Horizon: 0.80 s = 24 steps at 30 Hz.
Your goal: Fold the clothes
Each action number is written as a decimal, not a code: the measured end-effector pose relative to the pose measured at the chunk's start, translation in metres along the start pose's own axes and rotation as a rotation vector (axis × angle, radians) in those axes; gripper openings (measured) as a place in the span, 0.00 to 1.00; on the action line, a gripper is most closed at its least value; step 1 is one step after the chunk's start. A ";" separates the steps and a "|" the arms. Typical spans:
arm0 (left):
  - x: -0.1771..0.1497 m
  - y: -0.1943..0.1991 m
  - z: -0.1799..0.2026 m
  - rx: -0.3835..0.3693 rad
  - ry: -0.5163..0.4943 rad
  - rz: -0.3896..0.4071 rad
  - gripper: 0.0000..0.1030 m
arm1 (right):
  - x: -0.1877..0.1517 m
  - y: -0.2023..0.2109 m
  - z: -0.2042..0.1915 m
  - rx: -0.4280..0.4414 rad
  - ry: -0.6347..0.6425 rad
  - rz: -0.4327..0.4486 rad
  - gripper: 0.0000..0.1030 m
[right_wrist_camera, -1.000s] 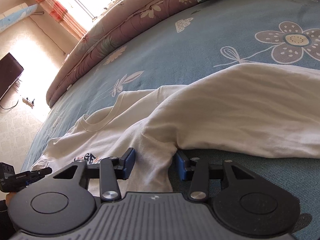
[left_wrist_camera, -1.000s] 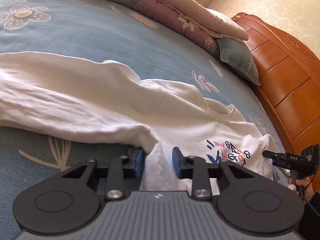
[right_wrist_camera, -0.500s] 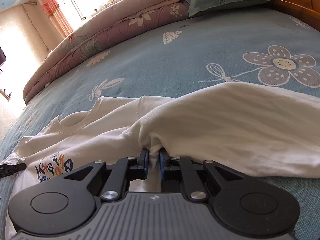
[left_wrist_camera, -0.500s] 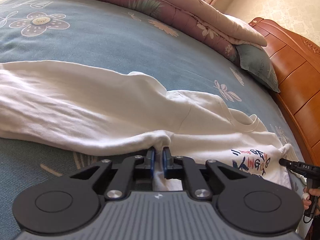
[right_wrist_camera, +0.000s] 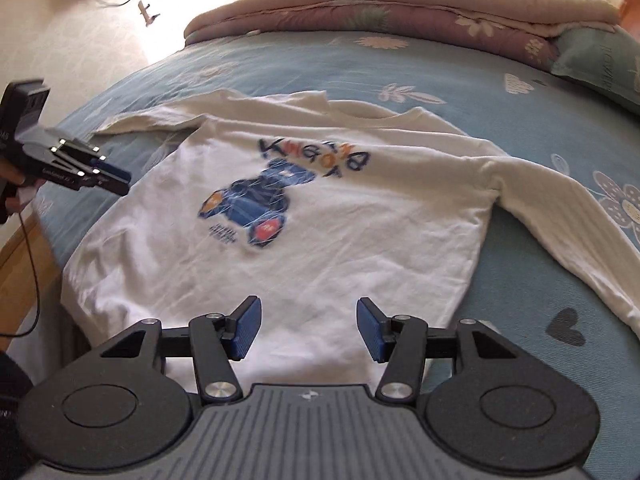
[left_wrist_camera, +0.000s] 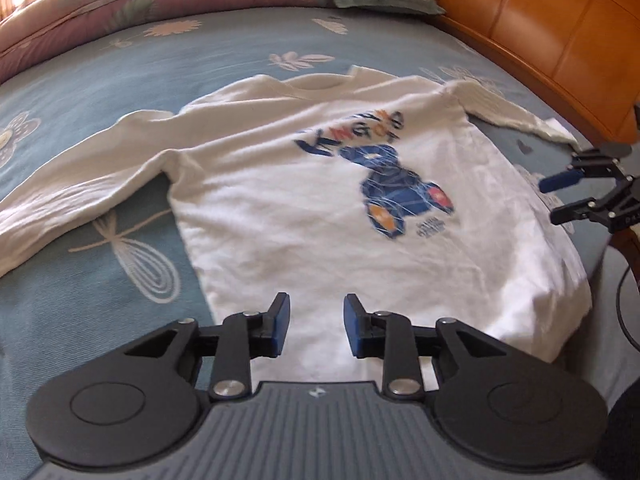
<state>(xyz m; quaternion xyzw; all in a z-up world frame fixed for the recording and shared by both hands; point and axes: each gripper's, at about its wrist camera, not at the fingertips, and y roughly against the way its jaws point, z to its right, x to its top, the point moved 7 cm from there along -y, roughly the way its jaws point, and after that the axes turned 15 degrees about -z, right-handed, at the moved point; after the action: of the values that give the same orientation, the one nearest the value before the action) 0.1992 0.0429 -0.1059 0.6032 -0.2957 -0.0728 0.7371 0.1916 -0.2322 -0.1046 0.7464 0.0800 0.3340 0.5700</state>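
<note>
While both hand-held grippers hang above the hem, the white sweatshirt (left_wrist_camera: 304, 208) lies spread flat on the bed (left_wrist_camera: 100, 280), print side up, its collar far from the hand-held grippers and its hem nearest to them. Its long axis runs from hem to collar, straight away from both cameras, and the two sleeves stretch out sideways from the shoulders.

The left hand-held gripper (left_wrist_camera: 313, 325) has just been opening; its jaws stand apart with nothing between them, over the hem edge. The right hand-held gripper (right_wrist_camera: 309, 328) has also just been opening, wider, and holds nothing.

For a sleeve fold, I judge each hand is nearer to one sleeve. In the left wrist view the right hand-held gripper is beside the sweatshirt's side edge toward the wooden bed frame (left_wrist_camera: 540, 32).
</note>
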 end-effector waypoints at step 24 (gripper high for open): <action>-0.005 -0.033 0.053 0.109 -0.139 0.024 0.38 | -0.038 -0.032 -0.068 -0.094 0.085 -0.082 0.66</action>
<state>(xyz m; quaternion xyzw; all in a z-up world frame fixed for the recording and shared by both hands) 0.1759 -0.0079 -0.1330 0.6323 -0.3568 -0.0894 0.6819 0.1311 -0.1864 -0.1399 0.6999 0.1187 0.3454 0.6138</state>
